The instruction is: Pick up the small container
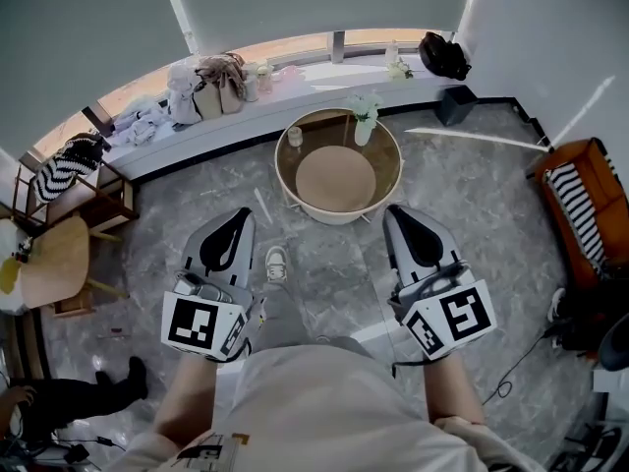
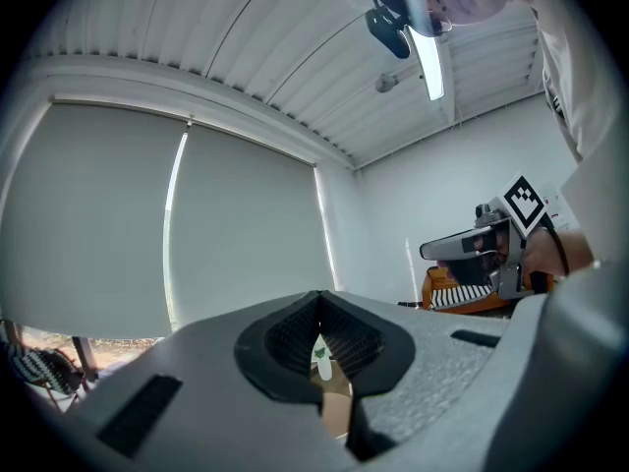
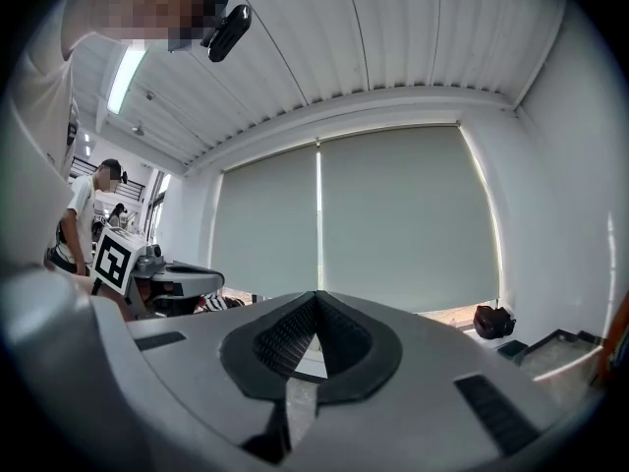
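Both grippers are held level over the grey marble floor (image 1: pixel 324 273), the left gripper (image 1: pixel 238 216) and the right gripper (image 1: pixel 397 212) side by side and well apart, each with its jaws pressed together and nothing between them. Beyond their tips stands a round table (image 1: pixel 285 180) with a pale rim and a tan centre, and the small container (image 1: pixel 295 137) sits on its far left part, apart from a white vase (image 1: pixel 364 132) of pale flowers on the far right part. A white shoe (image 1: pixel 277 263) lies on the floor between the grippers, nearer the left one.
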`<action>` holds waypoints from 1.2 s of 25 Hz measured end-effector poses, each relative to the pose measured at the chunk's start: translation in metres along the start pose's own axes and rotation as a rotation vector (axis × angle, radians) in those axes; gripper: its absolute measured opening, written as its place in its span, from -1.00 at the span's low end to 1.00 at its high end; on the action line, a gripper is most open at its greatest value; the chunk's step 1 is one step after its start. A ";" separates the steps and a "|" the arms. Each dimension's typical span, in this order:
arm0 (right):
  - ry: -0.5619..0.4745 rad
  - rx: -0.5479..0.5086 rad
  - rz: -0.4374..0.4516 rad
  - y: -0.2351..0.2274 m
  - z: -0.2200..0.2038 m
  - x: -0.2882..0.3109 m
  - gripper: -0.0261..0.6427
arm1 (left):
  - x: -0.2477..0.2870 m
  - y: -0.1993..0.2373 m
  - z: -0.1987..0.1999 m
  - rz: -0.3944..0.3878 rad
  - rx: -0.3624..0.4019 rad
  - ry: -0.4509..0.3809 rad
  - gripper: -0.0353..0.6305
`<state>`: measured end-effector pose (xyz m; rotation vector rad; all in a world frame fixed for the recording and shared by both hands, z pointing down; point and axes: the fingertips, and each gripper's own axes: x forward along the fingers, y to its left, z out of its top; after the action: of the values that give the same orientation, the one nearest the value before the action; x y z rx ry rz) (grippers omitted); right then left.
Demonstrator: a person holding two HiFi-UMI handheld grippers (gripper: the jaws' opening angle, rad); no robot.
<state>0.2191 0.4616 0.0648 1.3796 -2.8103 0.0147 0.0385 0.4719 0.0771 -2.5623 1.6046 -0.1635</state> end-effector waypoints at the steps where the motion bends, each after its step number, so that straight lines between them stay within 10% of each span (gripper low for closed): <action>1: 0.004 -0.001 -0.002 -0.001 -0.003 0.004 -0.90 | 0.004 0.004 -0.002 -0.002 0.007 0.001 -0.87; 30: 0.088 0.016 -0.044 -0.057 0.002 0.303 -0.90 | 0.203 0.229 -0.038 -0.124 -0.026 0.031 -0.87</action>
<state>0.0785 0.1872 0.0678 1.4065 -2.7141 0.0951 -0.0829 0.1887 0.0859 -2.6934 1.4675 -0.1956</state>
